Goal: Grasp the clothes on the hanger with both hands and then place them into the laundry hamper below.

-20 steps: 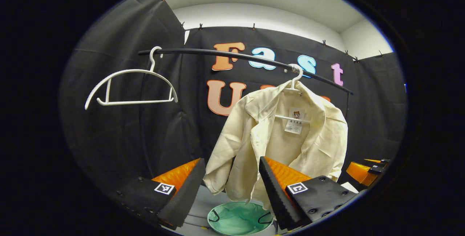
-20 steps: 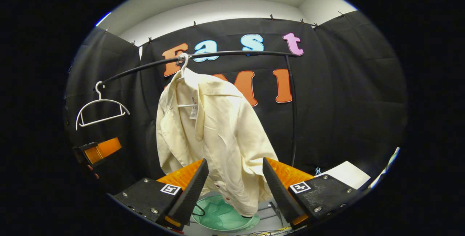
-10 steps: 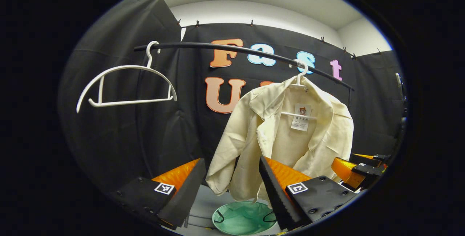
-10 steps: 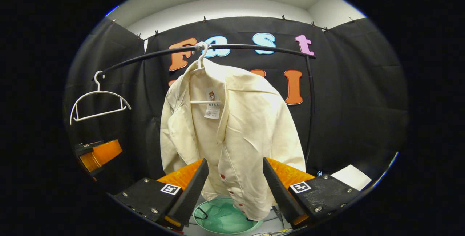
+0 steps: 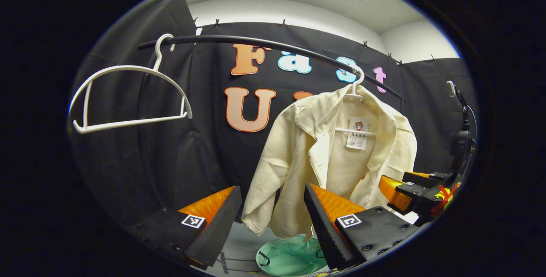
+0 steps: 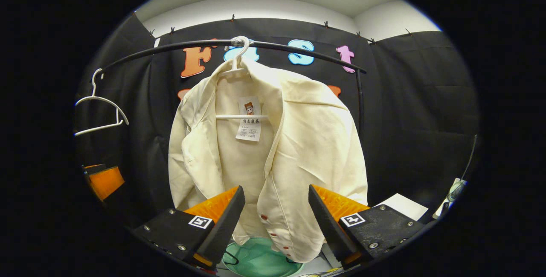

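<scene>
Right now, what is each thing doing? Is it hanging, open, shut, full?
Cream button-up shirt: hanging on its white hanger, unbuttoned.
Bare white plastic hanger: on the black rail, holding nothing.
Green round hamper: open, below the shirt.
Left gripper: open.
Right gripper: open.

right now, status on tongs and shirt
Both tongs, left and right, open, short of cream shirt. Shirt on hanger, hamper below. Nothing blocking.

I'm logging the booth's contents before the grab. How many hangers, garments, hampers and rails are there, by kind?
White hangers: 2, one bare, one under the shirt
Cream shirt: 1
Green hamper: 1
Black rail: 1
Total: 5
</scene>
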{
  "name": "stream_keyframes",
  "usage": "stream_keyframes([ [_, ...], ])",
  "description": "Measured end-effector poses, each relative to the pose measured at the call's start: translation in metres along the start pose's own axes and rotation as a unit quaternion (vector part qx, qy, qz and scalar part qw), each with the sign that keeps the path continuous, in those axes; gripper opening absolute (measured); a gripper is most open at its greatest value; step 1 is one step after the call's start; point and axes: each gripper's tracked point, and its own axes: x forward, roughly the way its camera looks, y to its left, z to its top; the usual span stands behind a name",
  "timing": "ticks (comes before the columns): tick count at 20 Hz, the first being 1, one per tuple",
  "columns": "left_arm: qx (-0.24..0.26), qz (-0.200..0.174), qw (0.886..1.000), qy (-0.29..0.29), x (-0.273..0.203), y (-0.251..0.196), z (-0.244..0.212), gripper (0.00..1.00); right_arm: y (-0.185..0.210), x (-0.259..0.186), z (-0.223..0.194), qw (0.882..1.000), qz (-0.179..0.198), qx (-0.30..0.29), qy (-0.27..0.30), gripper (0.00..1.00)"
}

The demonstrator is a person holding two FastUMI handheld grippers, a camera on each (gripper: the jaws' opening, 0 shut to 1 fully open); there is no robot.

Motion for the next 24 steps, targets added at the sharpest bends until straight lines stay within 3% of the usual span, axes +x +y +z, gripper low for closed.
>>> stream_keyframes([
  [5, -0.018, -0.029, 0.999, 0.011, 0.01, 0.011, -0.006, 0.96, 0.004, 0.023, -0.005, 0.999, -0.032, -0.003, 0.01, 0.93],
  [9, -0.015, -0.024, 0.999, 0.017, 0.015, 0.026, -0.012, 0.93, 0.003, 0.044, -0.006, 0.998, -0.052, -0.019, 0.013, 0.94],
  [10, -0.017, -0.024, 0.999, 0.019, 0.017, 0.028, -0.012, 0.97, 0.002, 0.049, -0.007, 0.998, -0.056, -0.018, 0.014, 0.94],
  [11, -0.018, -0.025, 0.999, 0.02, 0.017, 0.03, -0.013, 0.93, 0.001, 0.053, -0.007, 0.998, -0.062, -0.015, 0.013, 0.94],
  [17, -0.014, -0.025, 0.999, 0.02, 0.021, 0.044, -0.014, 0.96, -0.003, 0.079, -0.011, 0.996, -0.088, -0.019, 0.012, 0.94],
  [20, -0.015, -0.022, 0.999, 0.02, 0.022, 0.05, -0.014, 0.96, -0.003, 0.09, -0.01, 0.996, -0.087, -0.02, 0.006, 0.82],
  [23, -0.016, -0.02, 0.999, 0.023, 0.026, 0.053, -0.016, 0.93, -0.014, 0.099, -0.017, 0.993, -0.109, -0.037, 0.017, 0.72],
  [24, -0.014, -0.019, 0.999, 0.024, 0.028, 0.054, -0.016, 0.97, -0.015, 0.102, -0.019, 0.993, -0.112, -0.043, 0.021, 0.65],
])
